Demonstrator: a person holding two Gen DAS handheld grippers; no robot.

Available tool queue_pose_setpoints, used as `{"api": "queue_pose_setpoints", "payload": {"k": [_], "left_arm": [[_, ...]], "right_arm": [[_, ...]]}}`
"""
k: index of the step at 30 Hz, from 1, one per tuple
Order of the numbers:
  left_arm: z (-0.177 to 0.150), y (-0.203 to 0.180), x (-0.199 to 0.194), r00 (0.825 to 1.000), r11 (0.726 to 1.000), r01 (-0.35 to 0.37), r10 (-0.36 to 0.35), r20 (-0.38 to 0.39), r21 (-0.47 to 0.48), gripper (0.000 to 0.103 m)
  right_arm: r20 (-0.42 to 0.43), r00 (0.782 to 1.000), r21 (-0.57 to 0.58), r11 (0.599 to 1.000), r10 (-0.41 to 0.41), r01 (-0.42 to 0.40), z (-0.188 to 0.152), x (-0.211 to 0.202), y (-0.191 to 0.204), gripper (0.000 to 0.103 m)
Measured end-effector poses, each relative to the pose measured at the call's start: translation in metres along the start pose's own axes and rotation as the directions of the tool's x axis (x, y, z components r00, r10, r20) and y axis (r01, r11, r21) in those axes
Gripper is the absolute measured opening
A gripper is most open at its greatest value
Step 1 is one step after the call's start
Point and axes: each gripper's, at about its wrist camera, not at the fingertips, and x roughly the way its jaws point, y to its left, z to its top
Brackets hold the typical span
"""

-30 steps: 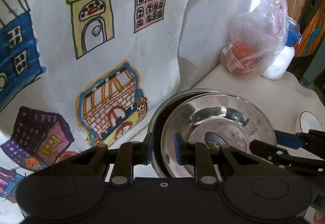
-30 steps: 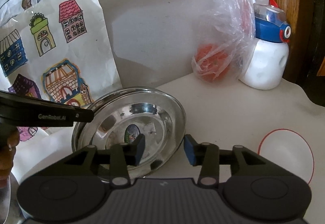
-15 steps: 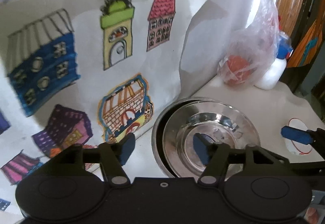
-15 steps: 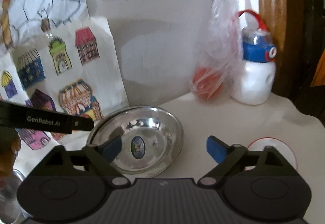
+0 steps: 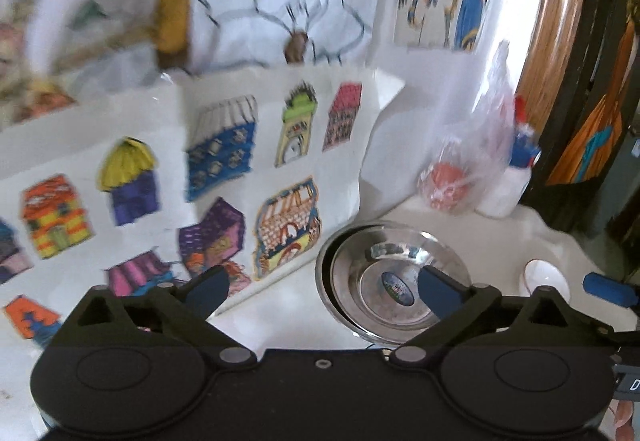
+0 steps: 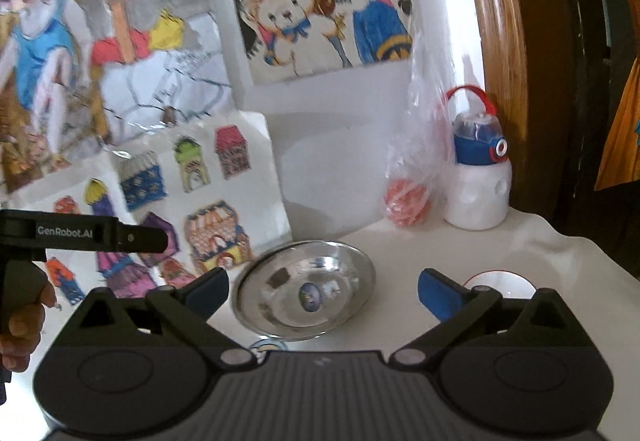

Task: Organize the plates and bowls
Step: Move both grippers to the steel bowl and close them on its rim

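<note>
Nearest in the left wrist view, the left gripper [image 5: 322,287] is hovering above the white table [image 5: 280,325] with its jaws opening to a wide spread and nothing between the blue pads. Nearest in the right wrist view, the right gripper [image 6: 323,291] is likewise opening wide and carrying nothing; its pads are standing clear on either side of the steel dish without touching it.

Taking that steel dish [image 6: 304,291] as the landmark: it is sitting on the table just beyond both grippers, right way up, with a small round sticker in its centre. From the left wrist camera it is appearing nested inside a second steel dish [image 5: 326,277], whose rim is showing as a crescent along its left side. To the right of the steel dish, a white plate with a red rim [image 6: 498,281] is lying flat on the table, partly hidden behind the right gripper's finger. To the left of the dish, a sheet of coloured house drawings [image 6: 192,209] is leaning against the wall, its lower edge close beside the dish's rim.

Farther back and to the right of the dish, a clear plastic bag holding something orange [image 6: 408,201] is standing near the wall, and just beside it a white bottle with a blue and red cap [image 6: 478,177] is standing upright. Behind everything, larger cartoon drawings [image 6: 316,1] are hanging on the wall.
</note>
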Motion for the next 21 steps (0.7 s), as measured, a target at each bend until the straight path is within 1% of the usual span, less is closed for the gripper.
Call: {"api": "queue_pose_setpoints", "payload": {"k": [4,7,11,17,21], "left_arm": [[-0.007,0.007,-0.034,0.997,1.000,-0.002,0.002,0.073,0.003,0.102],[-0.013,0.015,-0.058,0.994,1.000,-0.001,0.001,0.114,-0.001,0.102],[-0.027,0.031,-0.086,0.987,1.000,-0.019,0.019,0.160,0.000,0.102],[-0.056,0.063,-0.117,0.978,0.997,-0.079,0.079,0.192,-0.008,0.102],[-0.076,0.087,-0.127,0.974,0.994,-0.108,0.111,0.196,-0.025,0.102]], "right_arm": [[0.054,0.998,-0.003,1.000,0.024,-0.024,-0.004,-0.024,0.015,0.103],[0.088,0.995,-0.013,0.999,0.041,-0.040,-0.007,-0.037,0.028,0.103],[0.120,0.991,-0.028,0.998,0.064,-0.062,-0.012,-0.050,0.045,0.103],[0.165,0.985,-0.075,0.997,0.047,-0.035,-0.037,-0.058,0.067,0.103],[0.149,0.987,-0.070,0.996,0.062,-0.052,-0.053,-0.053,0.079,0.103]]}}
